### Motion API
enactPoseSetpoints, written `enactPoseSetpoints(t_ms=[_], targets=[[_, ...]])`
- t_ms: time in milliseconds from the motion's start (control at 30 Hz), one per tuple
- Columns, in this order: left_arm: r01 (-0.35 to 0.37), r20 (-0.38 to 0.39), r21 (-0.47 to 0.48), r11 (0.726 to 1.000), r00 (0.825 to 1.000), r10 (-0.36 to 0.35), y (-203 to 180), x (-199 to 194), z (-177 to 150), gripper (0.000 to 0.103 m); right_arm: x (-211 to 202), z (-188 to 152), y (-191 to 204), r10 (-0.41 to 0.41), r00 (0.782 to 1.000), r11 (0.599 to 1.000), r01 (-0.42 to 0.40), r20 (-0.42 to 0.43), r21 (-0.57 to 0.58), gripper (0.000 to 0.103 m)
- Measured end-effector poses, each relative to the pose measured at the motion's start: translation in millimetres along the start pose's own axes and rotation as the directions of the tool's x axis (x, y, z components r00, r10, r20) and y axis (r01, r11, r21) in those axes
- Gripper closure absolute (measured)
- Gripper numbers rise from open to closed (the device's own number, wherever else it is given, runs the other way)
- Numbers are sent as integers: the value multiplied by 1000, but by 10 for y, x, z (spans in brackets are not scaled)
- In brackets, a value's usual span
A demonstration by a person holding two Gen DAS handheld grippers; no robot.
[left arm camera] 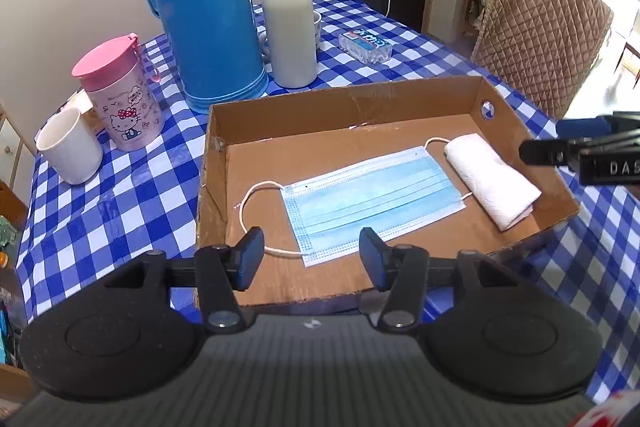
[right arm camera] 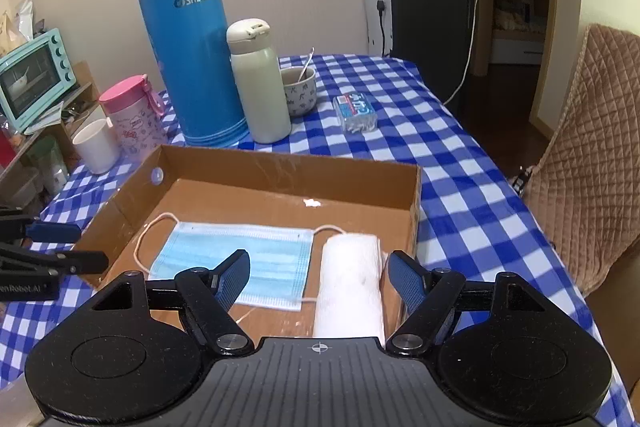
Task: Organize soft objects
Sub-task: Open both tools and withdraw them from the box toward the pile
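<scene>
A shallow cardboard box (left arm camera: pixel 340 99) sits on the blue checked tablecloth. Inside it a blue face mask (left arm camera: pixel 372 195) lies flat, and a rolled white towel (left arm camera: pixel 492 179) lies at its right end. My left gripper (left arm camera: pixel 312 251) hovers open above the box's near edge, over the mask's corner and ear loop, touching nothing. In the right wrist view the mask (right arm camera: pixel 240 255) and towel (right arm camera: pixel 348 287) lie in the box (right arm camera: pixel 288 171). My right gripper (right arm camera: pixel 318 269) is open, with the towel between its fingers and the pads clear of it.
Behind the box stand a tall blue thermos (left arm camera: pixel 204 7), a cream bottle (left arm camera: pixel 288 27), a pink lidded cup (left arm camera: pixel 120 95) and a white cup (left arm camera: pixel 70 151). A cotton swab box (left arm camera: pixel 365 45) and a bowl with a spoon (right arm camera: pixel 298 91) lie farther back. A quilted chair (left arm camera: pixel 540 39) stands at the right.
</scene>
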State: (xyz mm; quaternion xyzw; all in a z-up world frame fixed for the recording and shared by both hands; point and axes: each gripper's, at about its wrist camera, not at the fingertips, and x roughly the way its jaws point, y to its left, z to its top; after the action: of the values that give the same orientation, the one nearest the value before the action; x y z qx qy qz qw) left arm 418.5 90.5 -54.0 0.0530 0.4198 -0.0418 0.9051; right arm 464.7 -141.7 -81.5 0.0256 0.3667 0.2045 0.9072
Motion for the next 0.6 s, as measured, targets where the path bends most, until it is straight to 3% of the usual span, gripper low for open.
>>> enactPoseSetpoints(t_ms=[600], targets=[[-15, 21, -92, 996, 1000, 17, -4, -695, -200, 47, -663, -147, 40, 45, 999, 998, -46, 24, 35, 27]])
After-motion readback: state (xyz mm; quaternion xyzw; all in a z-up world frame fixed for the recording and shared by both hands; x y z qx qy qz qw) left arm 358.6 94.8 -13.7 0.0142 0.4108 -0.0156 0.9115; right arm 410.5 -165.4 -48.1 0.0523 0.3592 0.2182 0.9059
